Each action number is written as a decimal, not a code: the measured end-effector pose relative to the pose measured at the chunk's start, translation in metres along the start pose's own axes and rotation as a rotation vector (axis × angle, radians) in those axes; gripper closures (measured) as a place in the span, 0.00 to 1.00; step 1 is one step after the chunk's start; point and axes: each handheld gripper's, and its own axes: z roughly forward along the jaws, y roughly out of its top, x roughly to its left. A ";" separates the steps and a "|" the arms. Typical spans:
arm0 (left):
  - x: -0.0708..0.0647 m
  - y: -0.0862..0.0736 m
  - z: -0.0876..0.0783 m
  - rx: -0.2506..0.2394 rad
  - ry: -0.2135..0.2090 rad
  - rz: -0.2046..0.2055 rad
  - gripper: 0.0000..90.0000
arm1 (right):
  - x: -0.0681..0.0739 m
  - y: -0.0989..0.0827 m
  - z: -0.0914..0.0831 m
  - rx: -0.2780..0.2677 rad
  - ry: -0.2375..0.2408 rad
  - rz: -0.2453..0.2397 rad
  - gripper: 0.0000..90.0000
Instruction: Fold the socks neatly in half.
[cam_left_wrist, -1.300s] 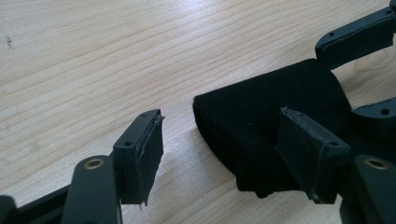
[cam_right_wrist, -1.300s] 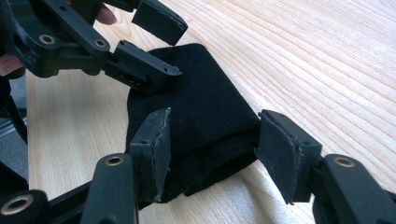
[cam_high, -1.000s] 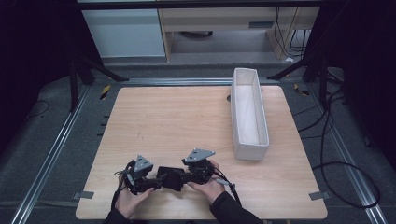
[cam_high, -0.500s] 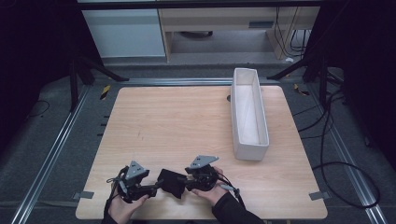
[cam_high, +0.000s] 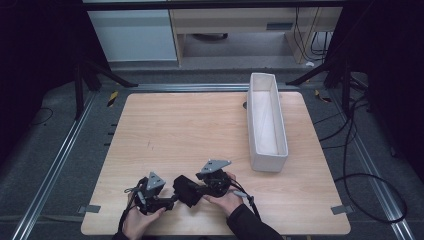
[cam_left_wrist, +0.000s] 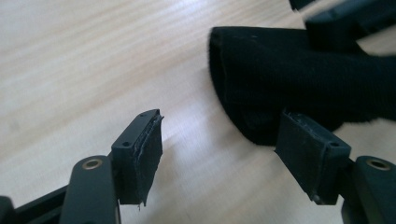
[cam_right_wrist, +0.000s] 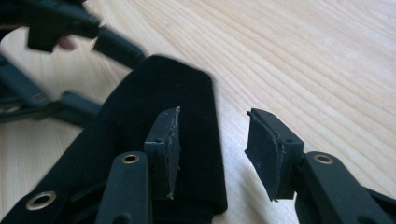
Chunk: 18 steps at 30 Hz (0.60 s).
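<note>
A: Where does the black cloth lie?

B: On the wooden table, near its front edge, between the two grippers. In the left gripper view the cloth lies folded, with a rounded end towards the camera.

A: And the left gripper?

B: Its jaws stand spread. The left gripper has bare wood between its pads; the right-hand pad sits just before the cloth's lower edge, and whether it touches cannot be told.

A: The right gripper?

B: Its jaws have just been closing, yet a gap is left. In its own view the right gripper has one pad over the cloth and the other over bare wood, the cloth's edge lying between them. Nothing is pinched.

A: Anything else on the table?

B: A long white bin stands well apart, on the right side.
</note>
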 end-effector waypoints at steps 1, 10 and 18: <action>0.000 0.004 0.003 -0.004 0.005 0.006 0.34 | 0.000 -0.001 -0.002 0.001 -0.003 -0.005 0.60; 0.007 0.023 0.013 -0.028 0.005 0.000 0.34 | -0.001 -0.006 -0.021 -0.017 -0.010 0.010 0.58; 0.008 0.036 -0.022 -0.113 -0.036 -0.041 0.34 | -0.019 -0.007 -0.046 -0.058 -0.067 0.071 0.55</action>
